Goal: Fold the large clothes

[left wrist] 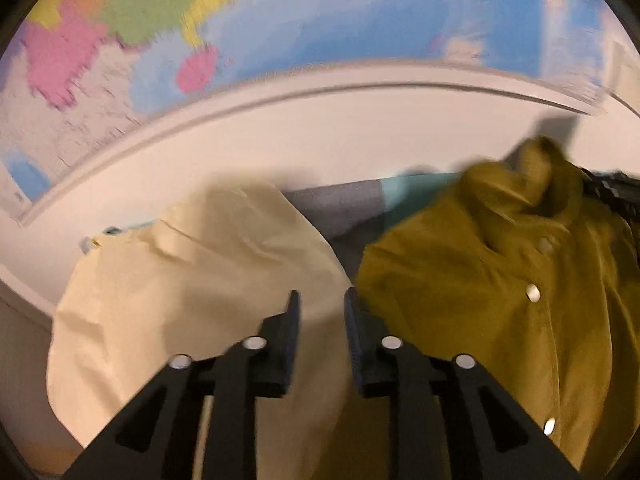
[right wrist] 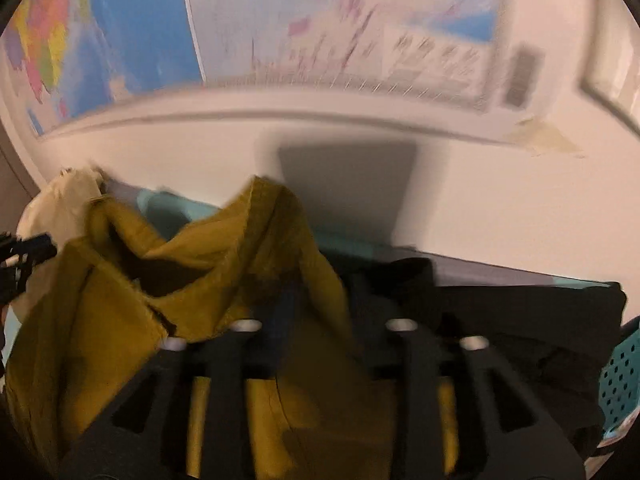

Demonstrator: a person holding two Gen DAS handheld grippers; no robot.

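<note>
Wall map (left wrist: 360, 20) filled the background. Mustard shirt (left wrist: 500, 300) lay right of the left fingers, bunched up over the right fingers. Cream garment (left wrist: 180, 288) lay left of and under the left ones, probably queued. Black cloth (right wrist: 520, 320) lay right of the right fingers. Left gripper (left wrist: 322, 300): narrow gap, nothing between. Right gripper (right wrist: 324, 308): a shirt fold draped between the fingers, grip unclear through blur.

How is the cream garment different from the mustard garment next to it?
Colour: the cream garment is pale, while the mustard garment is dark yellow. Buttons: the mustard garment shows round pale buttons; the cream garment shows none. Shape: the cream garment lies fairly smooth, and the mustard garment is bunched up with deep folds at its top. Both lie unfolded, side by side below the wall map.
</note>
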